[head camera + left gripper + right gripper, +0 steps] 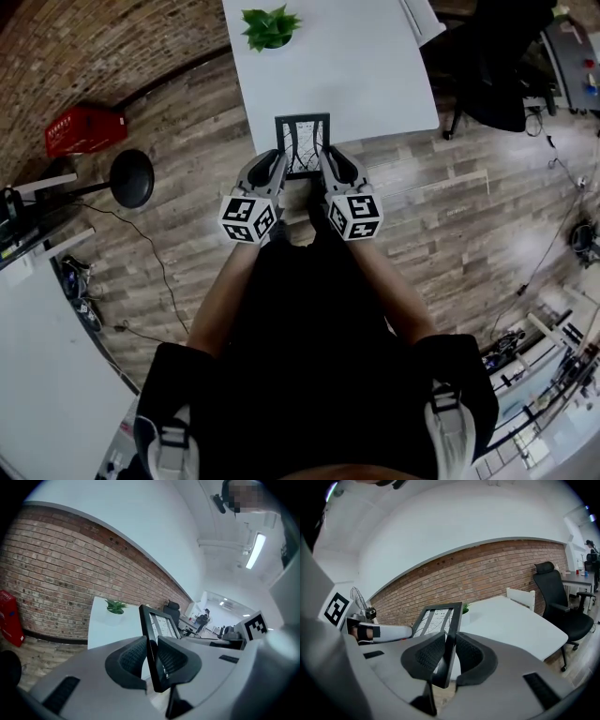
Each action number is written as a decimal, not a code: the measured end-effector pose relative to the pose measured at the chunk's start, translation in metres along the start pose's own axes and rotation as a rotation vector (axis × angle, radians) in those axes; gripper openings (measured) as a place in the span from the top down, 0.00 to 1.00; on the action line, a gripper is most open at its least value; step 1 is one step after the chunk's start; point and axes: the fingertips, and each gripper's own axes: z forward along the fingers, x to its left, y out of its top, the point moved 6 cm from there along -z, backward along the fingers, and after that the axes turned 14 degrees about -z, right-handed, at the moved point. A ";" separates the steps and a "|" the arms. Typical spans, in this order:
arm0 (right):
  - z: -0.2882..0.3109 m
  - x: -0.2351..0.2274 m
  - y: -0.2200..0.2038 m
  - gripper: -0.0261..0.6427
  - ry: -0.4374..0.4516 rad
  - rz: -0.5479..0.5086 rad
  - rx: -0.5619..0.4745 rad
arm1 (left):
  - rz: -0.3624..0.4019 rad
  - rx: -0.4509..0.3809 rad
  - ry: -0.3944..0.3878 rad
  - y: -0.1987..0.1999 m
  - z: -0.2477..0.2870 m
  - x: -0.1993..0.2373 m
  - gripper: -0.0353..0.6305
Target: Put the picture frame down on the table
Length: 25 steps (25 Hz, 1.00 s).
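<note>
Frame count is one: your picture frame (302,142) is held upright at the near edge of the one white surface (361,70), at 12 o'clock from you. Both claws pinch it, the left claw (277,159) clamped on its left side and the right claw (328,157) on its right. One potted plant (270,26) sits beyond, also toward 12 o'clock.

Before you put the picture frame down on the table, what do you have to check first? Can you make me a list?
1. Grip of left gripper on picture frame: ok, shut on one side edge.
2. Grip of right gripper: ok, shut on the other edge.
3. Frame fully over the table: not ok; wood floor shows under its lower end.
4. Bare table ahead to land on: ok.
5. Plant out of the way: ok, at the far end.
</note>
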 end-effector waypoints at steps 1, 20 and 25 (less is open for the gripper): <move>0.003 -0.006 0.002 0.86 0.008 -0.002 0.000 | -0.004 -0.004 0.005 0.002 0.005 -0.001 0.82; 0.054 -0.072 0.010 0.85 0.157 -0.019 0.036 | -0.061 -0.044 0.125 0.012 0.068 -0.003 0.82; 0.061 -0.078 0.007 0.85 0.197 -0.025 0.046 | -0.086 -0.070 0.154 0.010 0.075 -0.002 0.82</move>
